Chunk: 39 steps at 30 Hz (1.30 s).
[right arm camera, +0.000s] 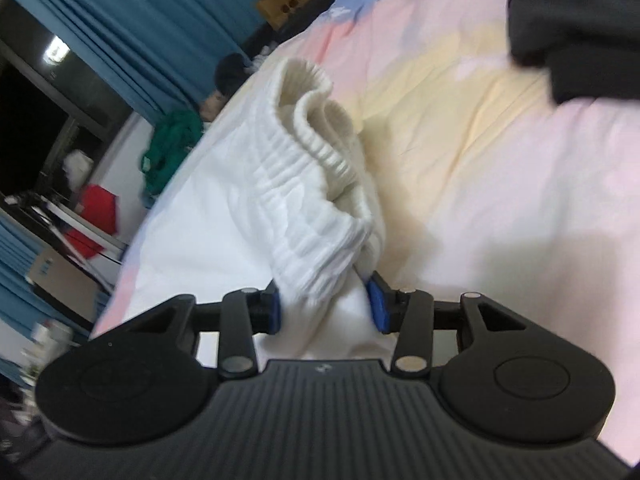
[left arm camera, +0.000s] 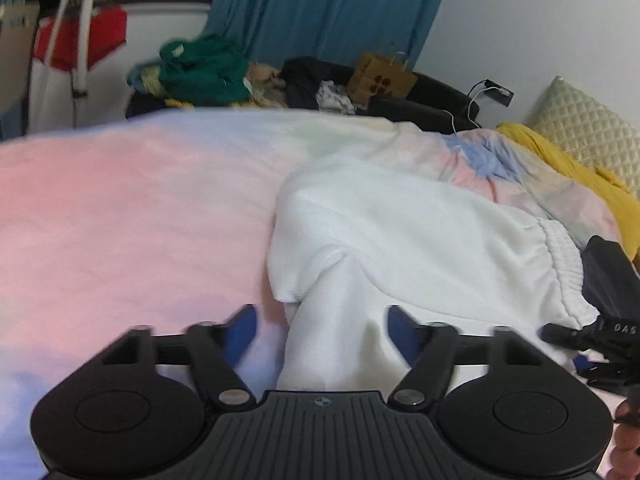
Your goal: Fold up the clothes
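While white garment (left arm camera: 400,232) lies on bedspread (left arm camera: 120,208), left tongs (left arm camera: 322,332) spread astride its fold, right tongs (right arm camera: 328,308) pinching waistband (right arm camera: 316,152).

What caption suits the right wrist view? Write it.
Right tool pinching white pants at the waistband, over a pastel bedspread.

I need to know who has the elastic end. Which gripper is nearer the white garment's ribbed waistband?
Right. The right gripper has the ribbed waistband bunched between its fingers; the left gripper straddles plain white cloth, away from it.
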Motion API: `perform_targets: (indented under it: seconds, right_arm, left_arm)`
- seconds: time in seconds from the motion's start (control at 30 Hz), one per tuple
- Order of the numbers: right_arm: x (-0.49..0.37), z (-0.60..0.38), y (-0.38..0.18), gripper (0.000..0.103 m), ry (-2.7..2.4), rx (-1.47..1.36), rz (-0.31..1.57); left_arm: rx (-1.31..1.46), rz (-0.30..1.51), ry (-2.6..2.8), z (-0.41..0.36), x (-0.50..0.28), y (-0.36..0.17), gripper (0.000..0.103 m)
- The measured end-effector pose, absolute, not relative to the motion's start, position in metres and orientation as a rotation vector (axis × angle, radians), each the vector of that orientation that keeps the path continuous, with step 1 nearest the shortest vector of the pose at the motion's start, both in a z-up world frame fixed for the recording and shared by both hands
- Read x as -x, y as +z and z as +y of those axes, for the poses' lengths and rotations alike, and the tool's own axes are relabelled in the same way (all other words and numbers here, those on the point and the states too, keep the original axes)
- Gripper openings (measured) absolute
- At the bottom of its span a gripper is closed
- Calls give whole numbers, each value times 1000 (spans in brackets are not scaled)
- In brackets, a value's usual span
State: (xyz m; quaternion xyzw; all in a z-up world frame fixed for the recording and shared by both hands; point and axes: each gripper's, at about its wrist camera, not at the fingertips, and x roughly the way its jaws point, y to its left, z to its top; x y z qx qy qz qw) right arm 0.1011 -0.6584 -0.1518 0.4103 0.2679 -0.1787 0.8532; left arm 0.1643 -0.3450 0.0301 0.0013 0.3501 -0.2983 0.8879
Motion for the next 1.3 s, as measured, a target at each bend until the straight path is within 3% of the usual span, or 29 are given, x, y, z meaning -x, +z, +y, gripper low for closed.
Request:
perform_targets:
  seconds: [0.2, 0.3, 0.37, 0.43, 0.5, 0.77, 1.3]
  right_arm:
    - [-55, -631, -86, 45, -353, -710, 503]
    - [-33, -611, -50, 45, -332, -631, 467]
    - [-18, -598, -25, 45, -325, -574, 451]
    - [-5, -584, -6, 70, -314, -522, 424]
    - [8, -570, 12, 86, -299, -473, 390]
    - [57, -505, 40, 84, -293, -296, 308]
    - [78, -444, -11, 84, -282, -178, 297]
  left_arm:
    - [-33, 638, -657, -335, -112, 109, 85]
    - [-33, 586, -673, -325, -81, 144, 91]
    - [-34, 550, -684, -318, -60, 167, 101]
    - [-41, 514, -696, -307, -37, 186, 103]
    - [-56, 487, -698, -297, -16, 200, 103]
    - [-79, 433, -668, -245, 61, 222, 103]
    - [-85, 373, -603, -202, 113, 181, 103]
